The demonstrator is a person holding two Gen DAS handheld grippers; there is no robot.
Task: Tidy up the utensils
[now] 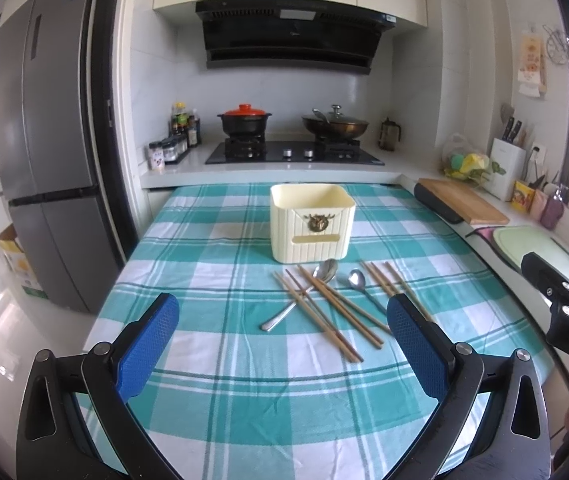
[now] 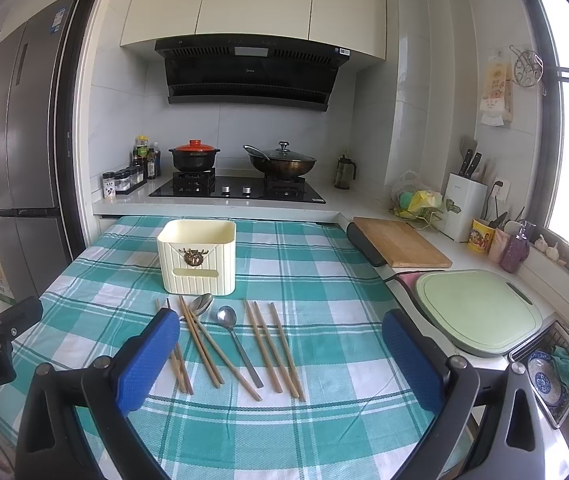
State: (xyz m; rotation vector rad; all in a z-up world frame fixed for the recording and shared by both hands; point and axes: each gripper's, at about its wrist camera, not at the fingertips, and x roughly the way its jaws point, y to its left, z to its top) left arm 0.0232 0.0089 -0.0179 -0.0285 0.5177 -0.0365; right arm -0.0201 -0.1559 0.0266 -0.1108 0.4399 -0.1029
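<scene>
A cream ribbed utensil holder (image 1: pixel 311 222) (image 2: pixel 197 257) stands upright and empty-looking on the teal checked tablecloth (image 1: pixel 212 400) (image 2: pixel 324 280). Just in front of it lie several wooden chopsticks (image 1: pixel 324 314) (image 2: pixel 274 348) and two metal spoons: a larger spoon (image 1: pixel 304 292) (image 2: pixel 200 304) crossed under chopsticks, and a smaller spoon (image 1: pixel 360 286) (image 2: pixel 238 340). My left gripper (image 1: pixel 284 320) hangs open above the cloth, short of the utensils. My right gripper (image 2: pixel 280 336) is open too, over the chopsticks, holding nothing.
A stove (image 1: pixel 294 152) with a red-lidded pot (image 2: pixel 194 156) and a wok (image 2: pixel 282 162) sits behind the table. On the right counter: a wooden board (image 2: pixel 400 242), a green cutting board (image 2: pixel 478 312), a knife block (image 2: pixel 464 204). A fridge (image 1: pixel 44 152) stands left.
</scene>
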